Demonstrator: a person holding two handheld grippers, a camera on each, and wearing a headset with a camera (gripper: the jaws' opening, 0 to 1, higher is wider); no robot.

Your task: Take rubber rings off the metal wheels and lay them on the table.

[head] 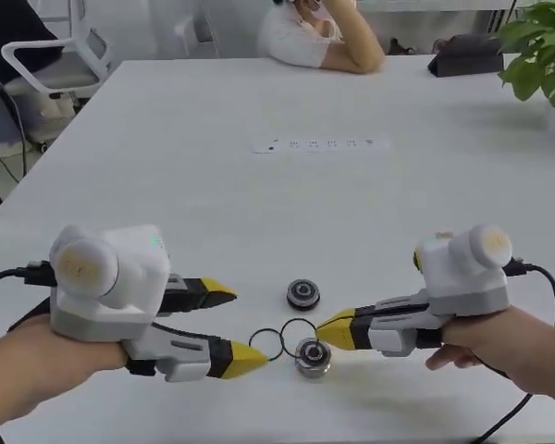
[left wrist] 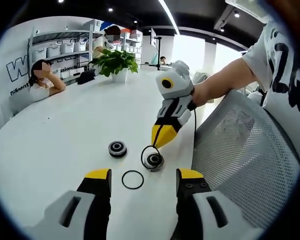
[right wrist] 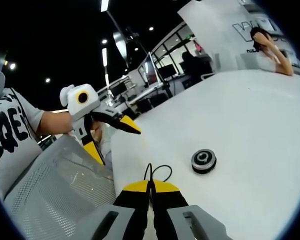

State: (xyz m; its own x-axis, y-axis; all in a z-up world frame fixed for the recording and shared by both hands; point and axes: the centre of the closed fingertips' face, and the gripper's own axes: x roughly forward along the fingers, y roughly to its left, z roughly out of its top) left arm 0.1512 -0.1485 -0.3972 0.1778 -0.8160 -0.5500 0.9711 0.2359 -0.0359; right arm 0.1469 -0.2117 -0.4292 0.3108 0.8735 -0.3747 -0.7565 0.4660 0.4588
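Left gripper sat lower left, jaws spread, holding nothing; loose rubber ring lay flat on table by its lower tip; far wheel at centre; near wheel lower centre; right gripper, jaws pressed together, pinched second ring just above near wheel

A big "W" stands on the wall.
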